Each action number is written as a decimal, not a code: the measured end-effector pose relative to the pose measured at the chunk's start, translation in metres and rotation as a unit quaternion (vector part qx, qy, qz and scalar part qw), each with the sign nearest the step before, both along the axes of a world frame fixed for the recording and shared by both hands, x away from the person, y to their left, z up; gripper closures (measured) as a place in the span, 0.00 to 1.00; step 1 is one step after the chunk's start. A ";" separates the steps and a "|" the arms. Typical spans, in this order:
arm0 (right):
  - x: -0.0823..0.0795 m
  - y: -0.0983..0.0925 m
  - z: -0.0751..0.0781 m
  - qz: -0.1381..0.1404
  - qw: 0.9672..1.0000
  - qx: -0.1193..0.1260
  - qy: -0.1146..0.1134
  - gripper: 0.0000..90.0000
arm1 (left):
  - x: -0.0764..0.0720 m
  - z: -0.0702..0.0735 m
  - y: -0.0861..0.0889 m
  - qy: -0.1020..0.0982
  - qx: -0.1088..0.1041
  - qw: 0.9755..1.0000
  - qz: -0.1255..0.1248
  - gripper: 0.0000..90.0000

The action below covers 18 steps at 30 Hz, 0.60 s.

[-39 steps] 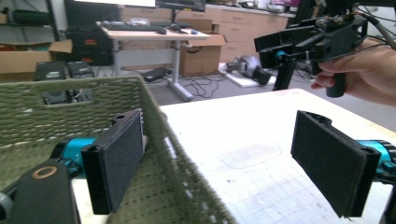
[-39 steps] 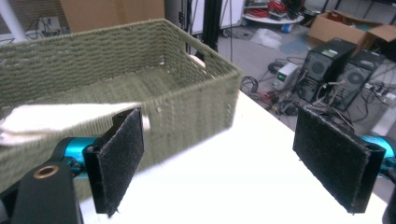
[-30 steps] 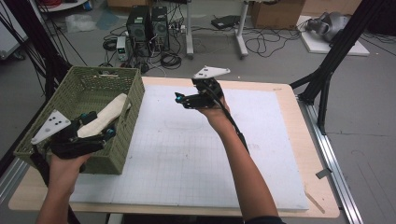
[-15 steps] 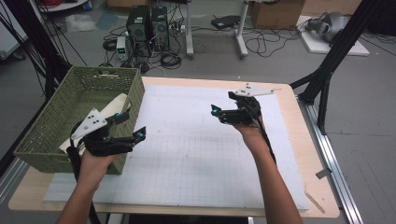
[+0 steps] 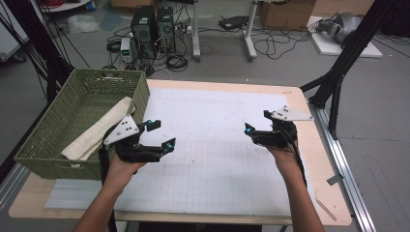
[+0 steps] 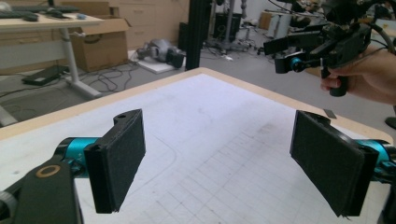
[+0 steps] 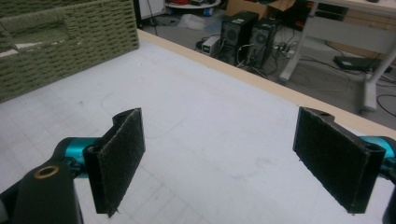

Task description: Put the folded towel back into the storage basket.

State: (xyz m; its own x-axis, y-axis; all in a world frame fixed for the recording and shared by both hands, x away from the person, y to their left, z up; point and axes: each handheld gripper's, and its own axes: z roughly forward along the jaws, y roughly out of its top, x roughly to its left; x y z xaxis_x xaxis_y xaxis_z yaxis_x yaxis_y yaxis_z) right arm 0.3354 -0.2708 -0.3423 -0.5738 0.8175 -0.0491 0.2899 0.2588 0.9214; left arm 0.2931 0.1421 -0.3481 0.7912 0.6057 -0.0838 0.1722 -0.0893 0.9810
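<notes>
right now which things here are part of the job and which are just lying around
Likely part of the job:
- green woven basket
- cream folded cloth lying in the basket
- left gripper, open, holding nothing
- right gripper, open, holding nothing
- white gridded mat

Just lying about:
- computer towers on the floor
- cardboard box
- floor cables

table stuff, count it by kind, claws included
baskets: 1, green woven basket
cloths: 1, cream rolled cloth lying inside it
claws: 2, left claw and right claw, both open and holding nothing
total: 4
</notes>
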 end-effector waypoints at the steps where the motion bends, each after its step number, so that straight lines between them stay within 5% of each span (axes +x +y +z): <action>1: -0.003 -0.004 -0.001 -0.006 1.000 -0.002 -0.002 0.17 | 0.001 -0.002 -0.003 0.002 -0.001 1.000 -0.005 0.21; 8: -0.022 -0.028 -0.015 -0.042 0.999 -0.005 -0.004 0.17 | 0.004 -0.020 -0.025 -0.001 -0.003 0.999 -0.039 0.21; 18: -0.045 -0.056 -0.042 -0.077 0.997 0.000 0.002 0.17 | 0.003 -0.053 -0.046 -0.003 0.006 0.999 -0.044 0.20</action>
State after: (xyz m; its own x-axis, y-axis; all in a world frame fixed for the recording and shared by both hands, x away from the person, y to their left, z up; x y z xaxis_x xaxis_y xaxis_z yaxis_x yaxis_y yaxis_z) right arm 0.2900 -0.3271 -0.3846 -0.4425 0.8955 -0.0476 0.3301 0.2121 0.9198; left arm 0.2963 0.0962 -0.4013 0.8419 0.5348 -0.0728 0.1582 -0.1155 0.9806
